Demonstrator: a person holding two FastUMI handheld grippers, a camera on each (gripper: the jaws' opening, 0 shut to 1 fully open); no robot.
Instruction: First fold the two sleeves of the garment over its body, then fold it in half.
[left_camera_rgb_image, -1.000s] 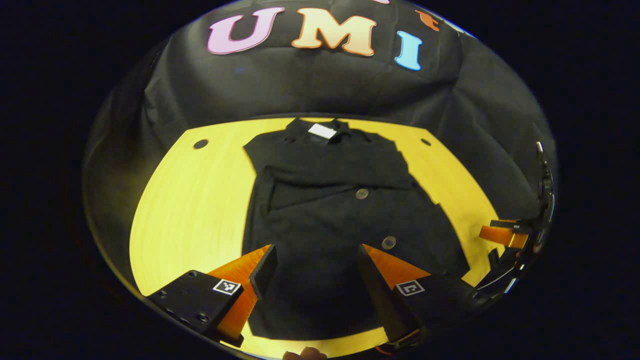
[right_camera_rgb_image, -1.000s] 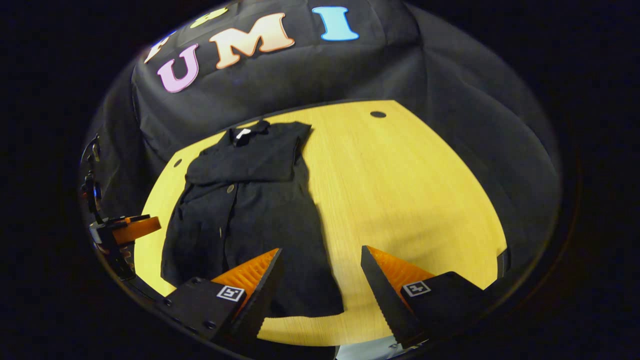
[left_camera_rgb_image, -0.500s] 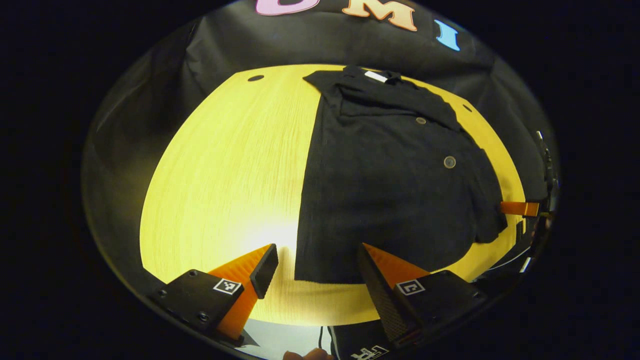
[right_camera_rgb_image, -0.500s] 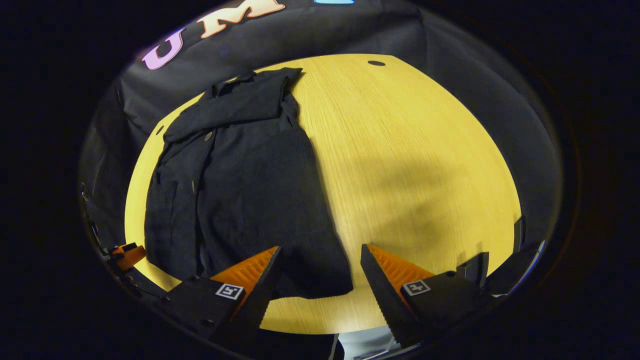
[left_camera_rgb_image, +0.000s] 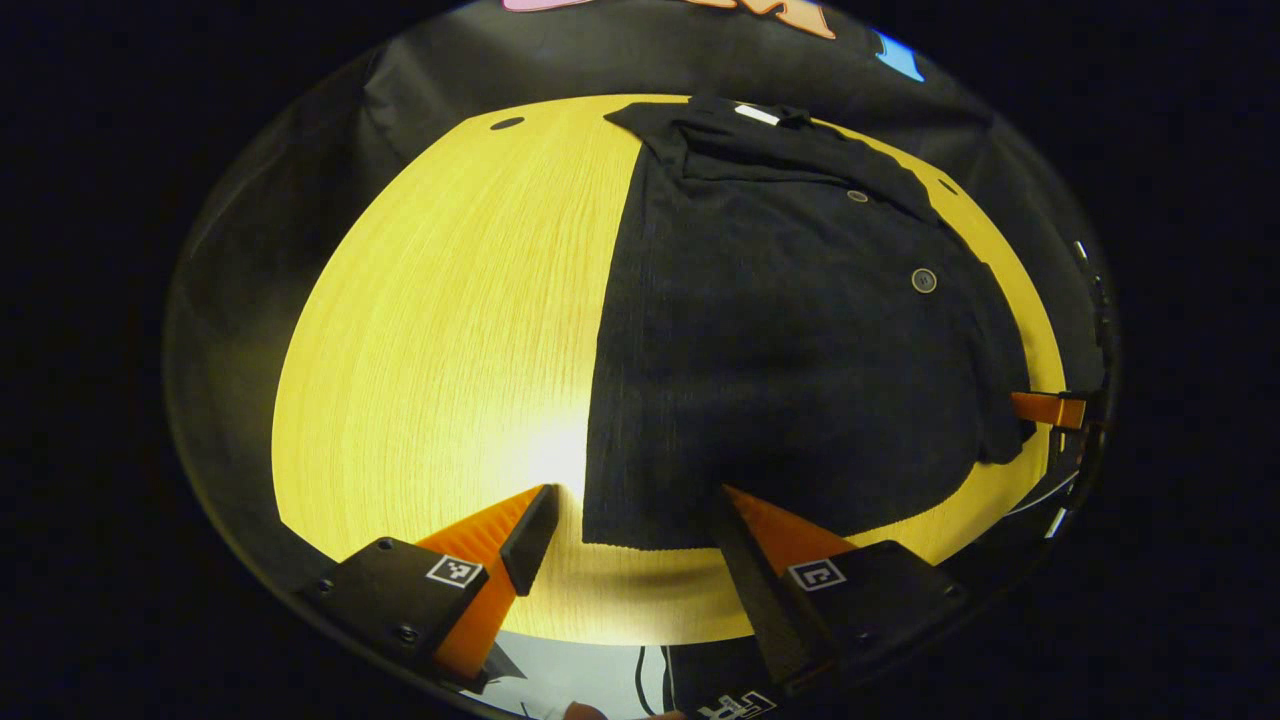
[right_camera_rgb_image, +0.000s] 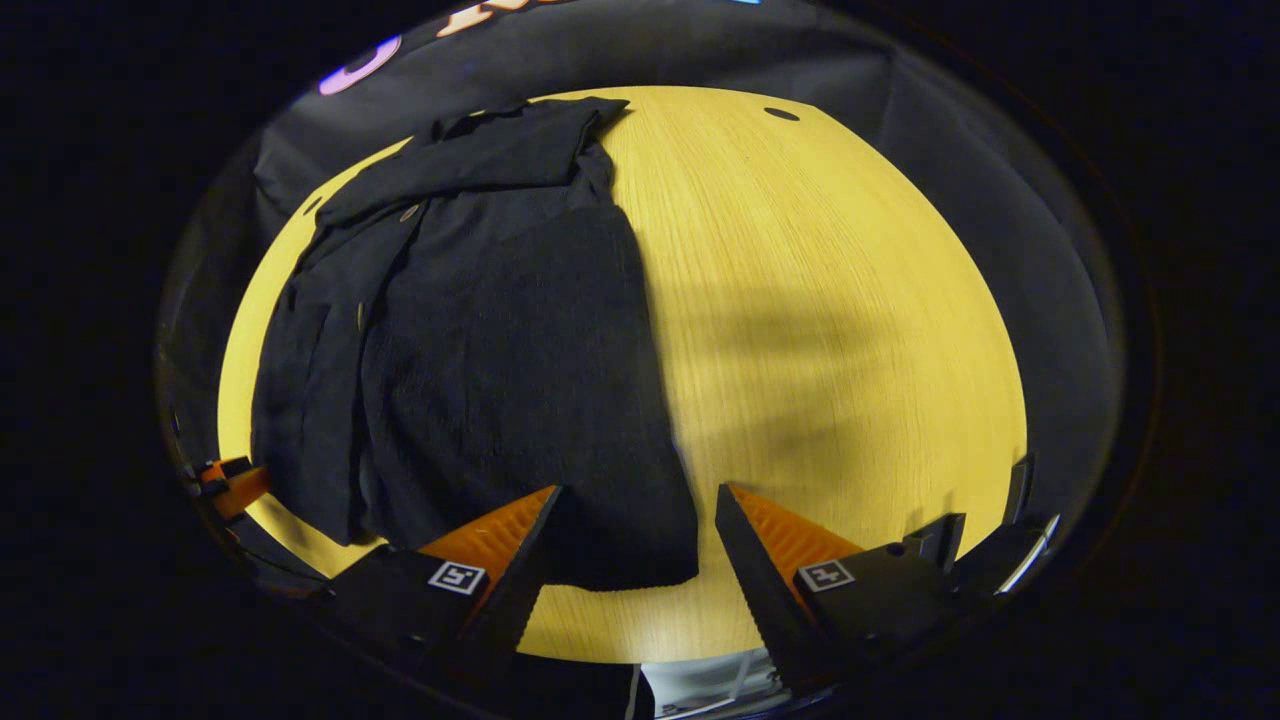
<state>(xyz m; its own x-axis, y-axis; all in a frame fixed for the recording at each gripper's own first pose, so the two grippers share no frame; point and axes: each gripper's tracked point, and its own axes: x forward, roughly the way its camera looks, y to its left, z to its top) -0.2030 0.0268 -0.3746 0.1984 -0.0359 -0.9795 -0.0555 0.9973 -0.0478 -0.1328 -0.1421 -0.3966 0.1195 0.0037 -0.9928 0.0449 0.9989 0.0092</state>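
Both claws (left_camera_rgb_image: 630, 540) (right_camera_rgb_image: 635, 545) dropped to shirt (left_camera_rgb_image: 790, 330) hem, agape

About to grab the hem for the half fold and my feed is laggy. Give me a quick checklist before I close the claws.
1. Sleeves folded over the shirt: ok, folded cloth lies across the chest below the collar.
2. Left claw open: ok, fingers apart at the hem's near left corner.
3. Right claw open: ok, fingers apart at the hem's near right corner.
4. Hem between the fingers: cannot tell, height above the cloth is unclear.
5. Hem flat: ok on the left; the side next to the buttons looks rumpled.
6. Table beside the shirt: ok, bare wood.
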